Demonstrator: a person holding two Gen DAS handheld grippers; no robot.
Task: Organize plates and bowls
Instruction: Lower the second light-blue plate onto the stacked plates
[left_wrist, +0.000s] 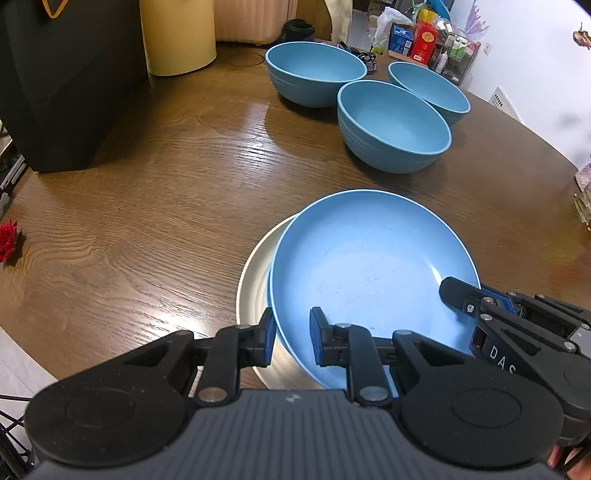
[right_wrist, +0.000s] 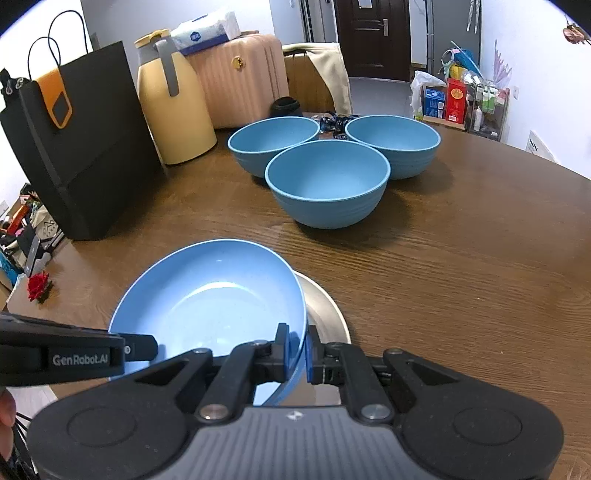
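A blue plate (left_wrist: 369, 266) lies tilted on a cream plate (left_wrist: 255, 280) on the wooden table (left_wrist: 147, 192). My left gripper (left_wrist: 292, 338) straddles the blue plate's near left rim, jaws a little apart and not pressed on it. My right gripper (right_wrist: 296, 350) is shut on the blue plate's (right_wrist: 214, 295) right rim, over the cream plate (right_wrist: 328, 314). Three blue bowls (left_wrist: 393, 125) (left_wrist: 314, 72) (left_wrist: 430, 88) stand close together farther back; they also show in the right wrist view (right_wrist: 327, 182) (right_wrist: 271, 142) (right_wrist: 393, 142).
A black paper bag (right_wrist: 85, 147) and a yellow thermos jug (right_wrist: 171, 99) stand at the table's back left. A red flower (right_wrist: 37, 286) lies at the left edge. The table's round edge curves on the right (right_wrist: 554, 166). Clutter stands beyond it.
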